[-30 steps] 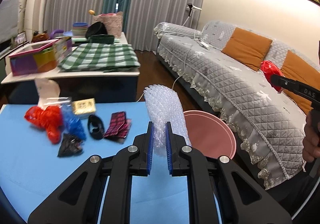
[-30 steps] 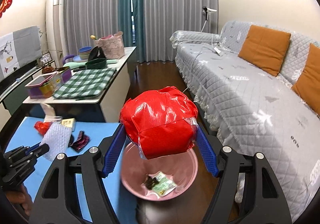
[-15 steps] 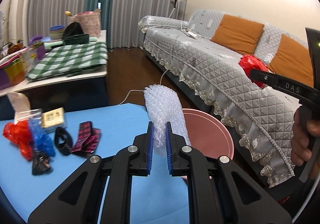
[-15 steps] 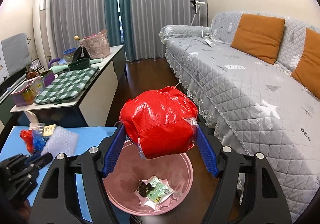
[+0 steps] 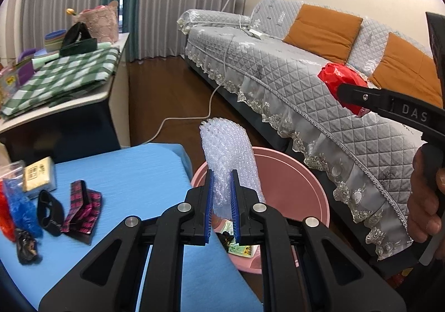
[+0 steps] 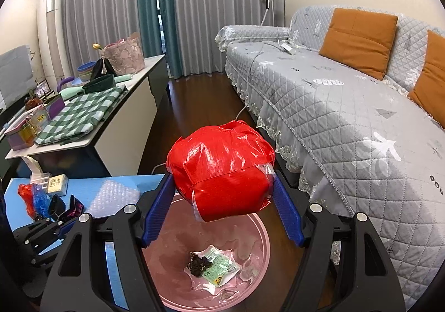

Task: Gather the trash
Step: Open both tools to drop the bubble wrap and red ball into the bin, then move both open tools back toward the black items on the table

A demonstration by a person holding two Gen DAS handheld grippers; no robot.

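My left gripper [image 5: 221, 187] is shut on a roll of clear bubble wrap [image 5: 228, 150], held at the near rim of a pink basin [image 5: 294, 187] on the floor. My right gripper [image 6: 222, 189] is shut on a crumpled red plastic bag [image 6: 222, 167], directly above the same pink basin [image 6: 258, 256]. Inside the basin lie a green-printed wrapper [image 6: 219, 270] and some dark scraps [image 6: 198, 263]. From the left wrist view the right gripper [image 5: 345, 89] with the red bag [image 5: 342, 78] sits at the right, a hand [image 5: 425, 198] on its grip.
A blue table [image 5: 125, 173] carries loose trash: red and blue bags [image 5: 16, 206], a black loop [image 5: 48, 212], a plaid wrapper [image 5: 83, 203], a small box [image 5: 39, 175]. A grey sofa [image 6: 347, 117] stands to the right, a side table with a checked cloth [image 6: 80, 114] behind, and a white cable [image 5: 189, 120] on the floor.
Both grippers have swung right and lower toward the pink basin with their loads. The basin now fills more of both views, and the table trash has slid left.
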